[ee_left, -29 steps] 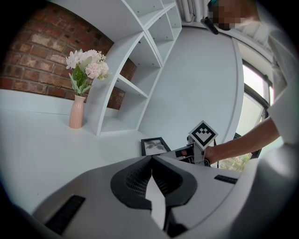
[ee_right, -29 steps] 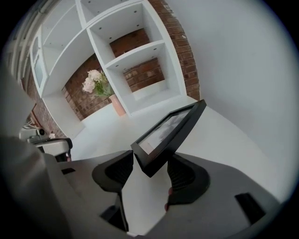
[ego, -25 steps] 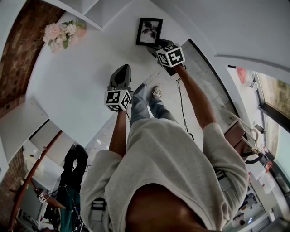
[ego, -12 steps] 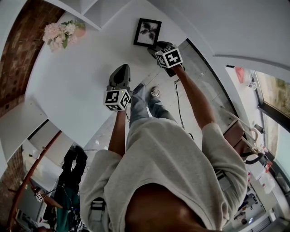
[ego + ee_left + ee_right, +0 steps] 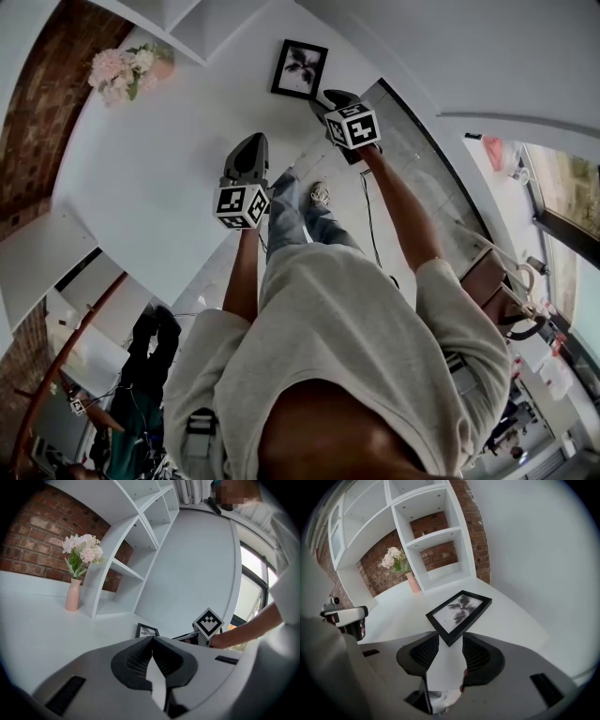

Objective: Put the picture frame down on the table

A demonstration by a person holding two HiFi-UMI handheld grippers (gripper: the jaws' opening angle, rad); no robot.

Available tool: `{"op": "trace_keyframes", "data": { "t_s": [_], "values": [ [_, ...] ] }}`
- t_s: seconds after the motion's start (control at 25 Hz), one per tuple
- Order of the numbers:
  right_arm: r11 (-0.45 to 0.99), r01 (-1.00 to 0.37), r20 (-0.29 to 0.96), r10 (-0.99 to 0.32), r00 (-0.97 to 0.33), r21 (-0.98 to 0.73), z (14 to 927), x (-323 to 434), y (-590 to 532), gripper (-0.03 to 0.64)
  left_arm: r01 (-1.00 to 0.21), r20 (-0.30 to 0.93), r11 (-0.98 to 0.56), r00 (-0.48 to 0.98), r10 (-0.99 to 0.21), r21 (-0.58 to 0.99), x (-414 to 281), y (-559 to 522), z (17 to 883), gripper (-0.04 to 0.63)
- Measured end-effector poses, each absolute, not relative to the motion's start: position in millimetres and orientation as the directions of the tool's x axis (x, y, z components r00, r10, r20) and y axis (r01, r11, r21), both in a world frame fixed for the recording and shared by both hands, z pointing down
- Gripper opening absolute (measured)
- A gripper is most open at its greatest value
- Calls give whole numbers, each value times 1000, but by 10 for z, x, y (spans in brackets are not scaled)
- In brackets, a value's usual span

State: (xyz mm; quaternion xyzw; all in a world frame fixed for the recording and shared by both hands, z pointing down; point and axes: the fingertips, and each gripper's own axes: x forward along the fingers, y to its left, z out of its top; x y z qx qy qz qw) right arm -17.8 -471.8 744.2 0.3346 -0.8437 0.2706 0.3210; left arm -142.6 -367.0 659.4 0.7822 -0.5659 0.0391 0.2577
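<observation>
1. The black rectangular picture frame already lies flat on the white table, well apart from the pink vase of flowers.
2. The right gripper has just been narrowing its jaws. They stand partly apart and grip nothing, with the frame's near corner in the gap.
3. It should back straight away from the vase without nudging that corner.
4. The left gripper is closed and empty.

Upper body: a loose, pale grey-beige shirt with wide short sleeves. Legs: faded blue jeans. One pale shoe is visible, its detail too small to tell. The left gripper has a smooth grey moulded shell, black ribbed pads and a dark rectangular recess on one flank. Its marker cube has white faces with black square patterns.
</observation>
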Motion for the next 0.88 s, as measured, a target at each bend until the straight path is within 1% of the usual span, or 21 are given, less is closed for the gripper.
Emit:
{"op": "trace_keyframes", "data": {
  "t_s": [0.24, 0.36, 0.6, 0.88],
  "values": [
    [603, -771, 658, -498, -565, -206, 7141, -70, -4712, 87, -903, 339, -249, 370, -865, 350, -1345, -3671, 6499, 15],
    [593, -784, 633, -539, -555, -183, 7011, -6, -4704, 58, -902, 333, -260, 377, -864, 346, -1293, -3665, 6443, 15],
    [584, -792, 580, -588, -563, -177, 6741, 102, -4625, 27, -899, 320, -297, 399, -859, 322, -1153, -3654, 6301, 15],
    [556, -811, 468, -677, -568, -181, 6259, 293, -4560, 25, -892, 293, -360, 434, -852, 273, -967, -3691, 6068, 15]
  ]
}}
